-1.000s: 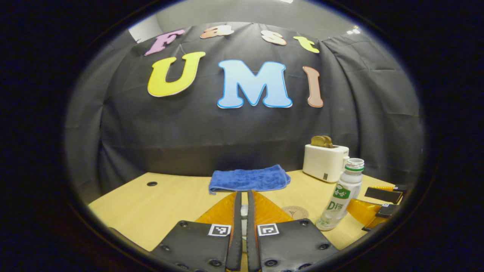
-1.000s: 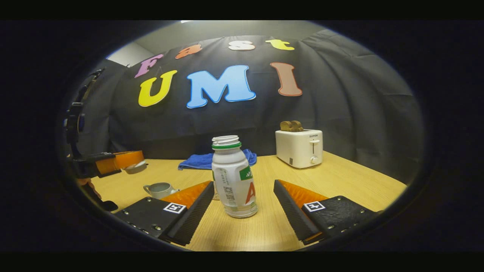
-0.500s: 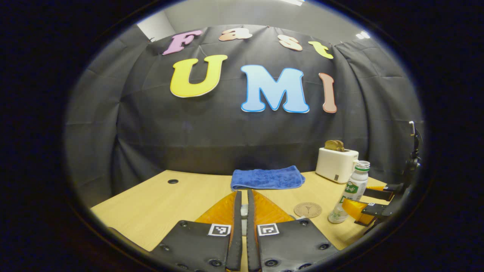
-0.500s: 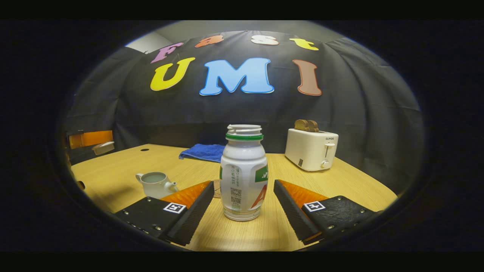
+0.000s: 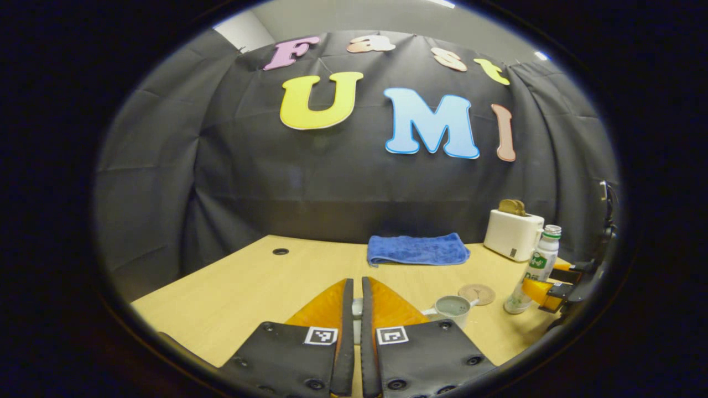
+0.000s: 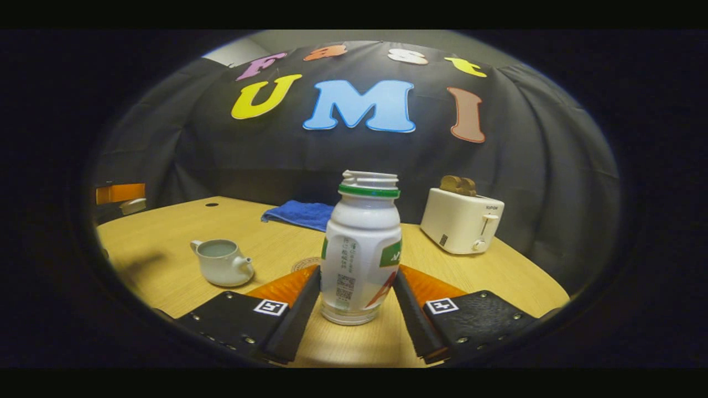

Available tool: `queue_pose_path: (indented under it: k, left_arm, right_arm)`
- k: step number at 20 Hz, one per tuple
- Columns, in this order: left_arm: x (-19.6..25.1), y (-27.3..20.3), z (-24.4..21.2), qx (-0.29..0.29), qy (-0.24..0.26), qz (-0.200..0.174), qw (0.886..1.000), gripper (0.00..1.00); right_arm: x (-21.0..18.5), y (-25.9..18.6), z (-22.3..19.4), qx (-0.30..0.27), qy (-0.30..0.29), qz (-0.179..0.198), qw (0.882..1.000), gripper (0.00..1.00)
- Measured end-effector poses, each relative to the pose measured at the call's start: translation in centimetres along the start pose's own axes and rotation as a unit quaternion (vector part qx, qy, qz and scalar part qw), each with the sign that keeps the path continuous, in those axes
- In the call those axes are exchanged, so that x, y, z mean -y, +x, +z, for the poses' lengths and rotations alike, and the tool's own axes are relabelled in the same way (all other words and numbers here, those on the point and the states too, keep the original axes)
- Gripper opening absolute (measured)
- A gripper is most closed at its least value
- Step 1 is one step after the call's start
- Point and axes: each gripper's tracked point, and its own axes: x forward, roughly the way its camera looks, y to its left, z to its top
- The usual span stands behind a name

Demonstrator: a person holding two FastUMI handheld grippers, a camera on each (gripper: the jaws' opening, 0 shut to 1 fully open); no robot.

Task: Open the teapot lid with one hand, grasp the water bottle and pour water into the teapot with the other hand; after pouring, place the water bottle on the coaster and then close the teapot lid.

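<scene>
The right gripper has its jaws pressed on both sides of the bottle, which stands uncapped on the table. The left gripper holds the lid in clenched jaws. The teapot stands open, left of the bottle.

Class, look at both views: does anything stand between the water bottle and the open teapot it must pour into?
Nothing visible does. Bare table lies between the water bottle and the teapot; the coaster lies flat beside that path.
</scene>
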Motion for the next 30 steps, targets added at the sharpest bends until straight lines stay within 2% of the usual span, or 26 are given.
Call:
queue_pose_path:
  k: [1,3,7,10,11,12,13,14,21,24,25,26,27,28,30]
  left_arm:
    - [-0.2,0.0,-0.3,-0.002,-0.002,0.001,1.000,0.15]
    - [-0.5,-0.1,-0.7,-0.005,-0.007,0.002,1.000,0.12]
    - [-1.1,-0.3,-1.2,-0.009,-0.011,0.003,1.000,0.12]
    - [-1.6,-0.2,-1.4,-0.008,-0.012,0.006,1.000,0.12]
    - [-1.7,-0.3,-1.5,-0.008,-0.014,0.005,1.000,0.15]
    - [-1.8,-0.4,-1.6,-0.008,-0.015,0.005,1.000,0.12]
    - [-1.8,-0.4,-1.7,-0.009,-0.014,0.005,1.000,0.15]
    - [-1.9,-0.4,-1.8,-0.010,-0.014,0.005,1.000,0.12]
    - [-2.7,-0.4,-3.1,-0.021,-0.020,0.008,1.000,0.12]
    - [-3.4,-0.5,-3.5,-0.025,-0.021,0.011,0.999,0.12]
    - [-3.5,-0.5,-3.7,-0.026,-0.021,0.012,0.999,0.16]
    - [-3.8,-0.6,-3.8,-0.028,-0.022,0.013,0.999,0.15]
    - [-3.9,-0.5,-4.0,-0.029,-0.022,0.014,0.999,0.12]
    - [-4.0,-0.5,-4.1,-0.030,-0.024,0.015,0.999,0.15]
    - [-4.2,-0.5,-4.3,-0.032,-0.025,0.017,0.999,0.12]
  right_arm:
    - [0.0,0.1,0.0,-0.002,-0.006,0.001,1.000,0.75]
    - [0.0,0.0,0.3,-0.002,-0.018,0.000,1.000,0.71]
    - [0.6,0.1,1.7,0.004,-0.089,-0.025,0.996,0.71]
    - [1.0,0.2,3.5,0.013,-0.172,-0.046,0.984,0.71]
    - [0.9,0.3,4.1,0.016,-0.195,-0.049,0.979,0.71]
    - [0.8,0.5,4.5,0.017,-0.215,-0.053,0.975,0.71]
    - [0.8,0.5,4.9,0.018,-0.236,-0.057,0.970,0.71]
    - [0.9,0.8,5.2,0.017,-0.263,-0.063,0.963,0.71]
    - [-0.2,2.3,6.0,0.000,-0.411,-0.078,0.908,0.71]
    - [-0.8,2.7,6.3,0.000,-0.472,-0.086,0.877,0.71]
    - [-1.0,2.6,6.5,0.004,-0.493,-0.089,0.866,0.71]
    - [-1.2,2.7,6.7,0.008,-0.510,-0.092,0.855,0.71]
    - [-1.5,2.6,6.8,0.012,-0.525,-0.092,0.846,0.71]
    - [-1.8,2.7,6.7,0.014,-0.537,-0.090,0.839,0.71]
    - [-2.0,2.8,7.1,0.019,-0.561,-0.090,0.823,0.71]
